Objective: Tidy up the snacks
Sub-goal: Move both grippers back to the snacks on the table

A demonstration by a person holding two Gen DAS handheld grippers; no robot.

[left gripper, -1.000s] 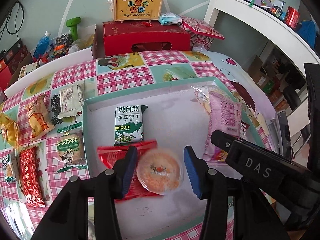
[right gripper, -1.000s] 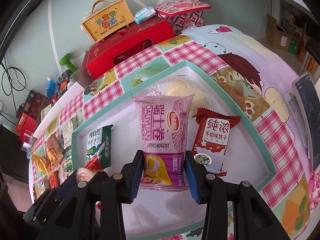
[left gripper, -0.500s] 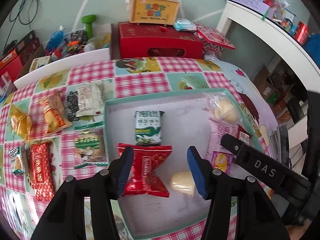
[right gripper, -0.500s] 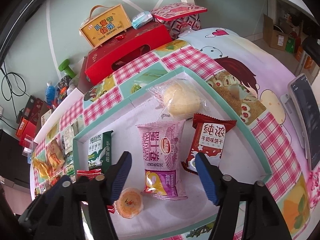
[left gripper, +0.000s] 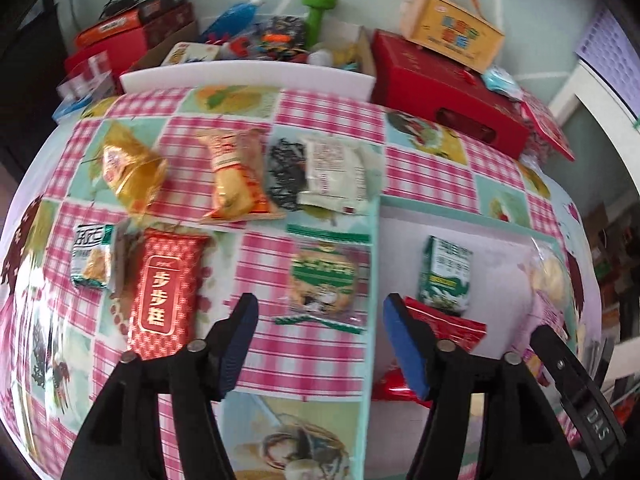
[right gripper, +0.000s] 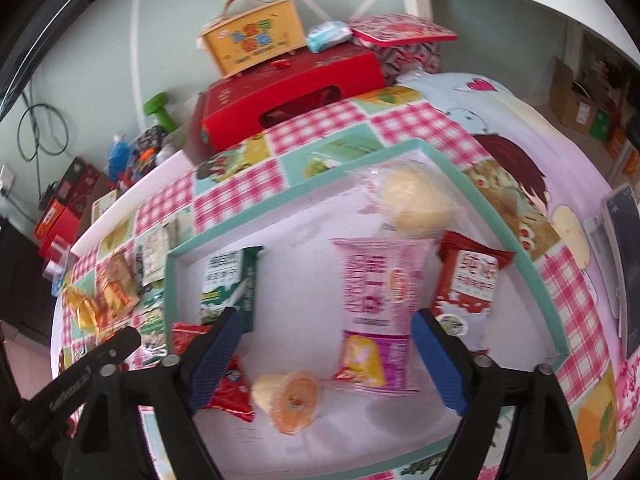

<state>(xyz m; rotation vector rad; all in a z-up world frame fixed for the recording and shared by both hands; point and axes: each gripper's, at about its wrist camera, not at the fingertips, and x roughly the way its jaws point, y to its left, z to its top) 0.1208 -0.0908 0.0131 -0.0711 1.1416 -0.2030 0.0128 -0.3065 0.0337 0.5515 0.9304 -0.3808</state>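
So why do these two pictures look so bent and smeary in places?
Left wrist view: the fisheye lens bows the checked tablecloth into a dome with dark corners, and the snack printing is smeared. Right wrist view: same bulge; the pink packet and jelly cup are soft, and daylight washes out the white tray.

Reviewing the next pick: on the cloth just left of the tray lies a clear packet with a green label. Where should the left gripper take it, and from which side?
Judging by its pose, come from above. The green-label packet lies flat on the tablecloth, long axis running away from the camera, so close across its narrower width at mid-body. The left gripper, jaws opening and empty, already straddles its near end.
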